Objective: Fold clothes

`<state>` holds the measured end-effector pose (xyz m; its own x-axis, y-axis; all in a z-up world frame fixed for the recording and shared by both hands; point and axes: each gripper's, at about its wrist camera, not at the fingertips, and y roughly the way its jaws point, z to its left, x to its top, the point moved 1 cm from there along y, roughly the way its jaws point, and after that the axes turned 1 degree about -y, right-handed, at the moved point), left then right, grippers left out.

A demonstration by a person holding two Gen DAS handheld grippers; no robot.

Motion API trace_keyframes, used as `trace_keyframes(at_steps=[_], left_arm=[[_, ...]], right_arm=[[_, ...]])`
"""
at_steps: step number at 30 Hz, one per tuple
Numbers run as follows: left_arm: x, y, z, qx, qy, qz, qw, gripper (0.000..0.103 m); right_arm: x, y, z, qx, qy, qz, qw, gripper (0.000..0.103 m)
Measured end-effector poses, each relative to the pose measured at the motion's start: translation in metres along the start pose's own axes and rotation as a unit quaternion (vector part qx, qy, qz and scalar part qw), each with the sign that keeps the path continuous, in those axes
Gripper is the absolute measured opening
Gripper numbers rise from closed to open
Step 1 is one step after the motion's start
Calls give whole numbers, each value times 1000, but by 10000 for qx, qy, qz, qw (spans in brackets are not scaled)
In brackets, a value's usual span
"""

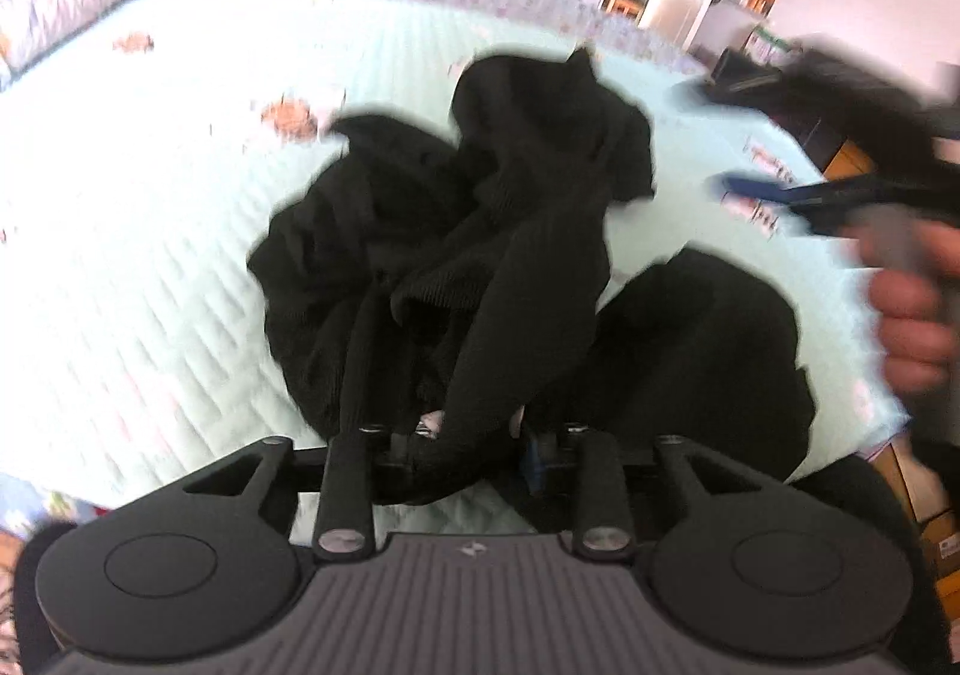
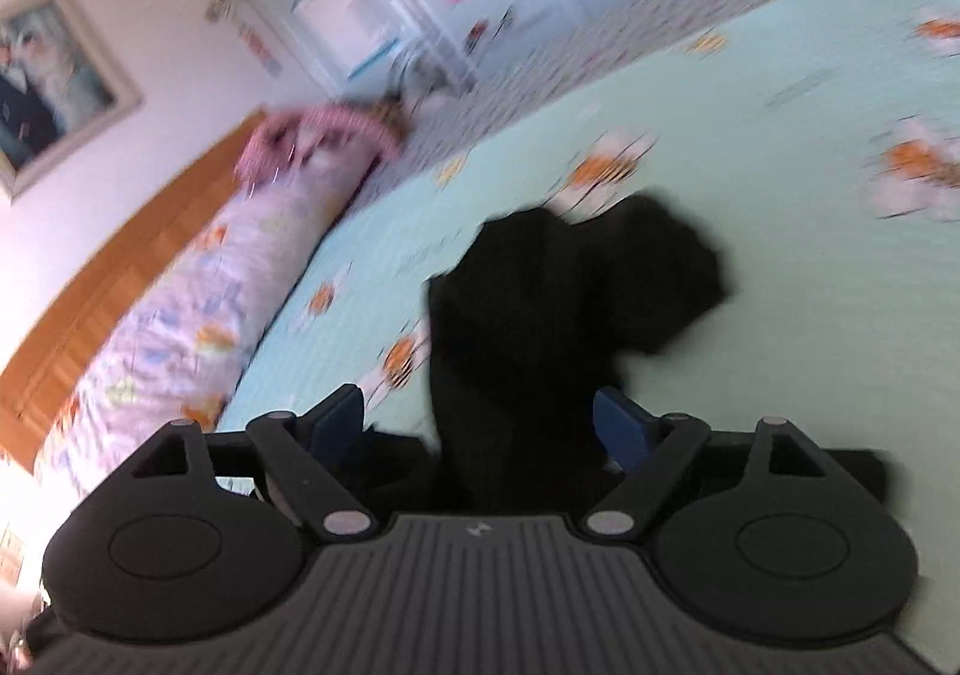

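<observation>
Two grippers work on the black garment (image 1: pixel 480 231) crumpled on the bed (image 1: pixel 150 255): the left gripper (image 1: pixel 468 435) pinches its near fold, cloth running toward 12 o'clock, while the right gripper (image 2: pixel 480 423) stands released around another fold.

Bright daylight, strong motion blur, fisheye-bent edges, washed-out highlights

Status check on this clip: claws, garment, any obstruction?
Left claw closed on black garment, bunched on the bed. Right claw open, garment between its pads, not pinched. Nothing in the way.
</observation>
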<state>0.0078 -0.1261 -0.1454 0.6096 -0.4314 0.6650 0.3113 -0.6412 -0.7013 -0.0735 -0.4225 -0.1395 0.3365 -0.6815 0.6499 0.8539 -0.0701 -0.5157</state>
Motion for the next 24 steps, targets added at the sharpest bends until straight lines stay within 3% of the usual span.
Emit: trace_keyframes(at_steps=[5, 7, 8, 9, 10, 12, 13, 15, 16, 20, 22, 24], left_arm=[[25, -23, -9, 56, 79, -347, 9994, 69], [36, -17, -8, 81, 110, -340, 9993, 72], [42, -8, -9, 128, 109, -278, 9995, 72], [48, 4, -11, 165, 102, -201, 9996, 72], [53, 16, -13, 159, 114, -122, 9997, 72], [61, 42, -10, 113, 108, 47, 9999, 72], [63, 57, -7, 93, 22, 134, 9999, 72], [61, 81, 1, 67, -348, 203, 9992, 61], [57, 88, 4, 118, -505, 238, 9984, 46], [38, 80, 10, 27, -773, 154, 9969, 33], [28, 68, 7, -59, -717, 157, 9973, 29], [19, 55, -1, -138, -530, 129, 9984, 29]], right_arm=[[0, 100, -3, -503, 365, 1160, 9913, 85], [-7, 123, -4, -550, 324, 1376, 9884, 85], [-11, 130, -2, -601, 137, 1426, 9879, 71], [-16, 136, 0, -701, -109, 1485, 9864, 37], [-17, 137, 2, -741, -212, 1480, 9860, 25], [-15, 128, 2, -728, -188, 1367, 9878, 12], [-10, 117, 3, -695, -141, 1209, 9901, 12], [4, 87, 2, -586, 9, 727, 9956, 8], [10, 71, 1, -537, 76, 463, 9975, 5], [35, -13, -28, -591, 256, -700, 9955, 3], [36, -37, -44, -1003, 90, -800, 9917, 2], [32, -53, -55, -1056, 141, -664, 9921, 10]])
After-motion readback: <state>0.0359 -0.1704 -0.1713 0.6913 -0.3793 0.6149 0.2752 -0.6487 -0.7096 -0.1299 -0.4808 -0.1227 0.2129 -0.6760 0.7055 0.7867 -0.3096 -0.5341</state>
